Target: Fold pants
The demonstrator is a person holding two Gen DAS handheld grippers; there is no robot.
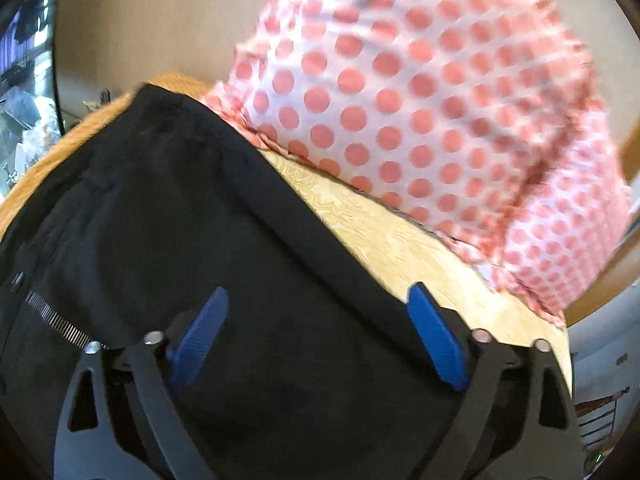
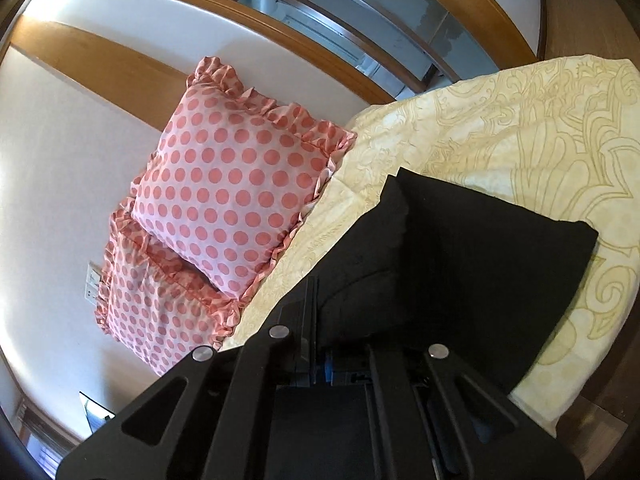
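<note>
We see black pants (image 1: 180,208) lying on a yellow bedspread (image 1: 400,240), beside polka-dot pillows (image 1: 420,100).

Left view: the left gripper (image 1: 316,336) has its blue fingers (image 1: 436,336) spread wide over the pants, pinching nothing. A zipper (image 1: 56,320) shows at lower left. Only one pillow is close and blurred here.

Right view: the pants (image 2: 460,256) look folded into a block on the bedspread (image 2: 500,128). Two stacked pillows (image 2: 236,184) lean on the wall (image 2: 60,160). The right gripper (image 2: 320,364) has its fingers drawn together, black cloth running into them; we take it as clamped on the pants.
</note>
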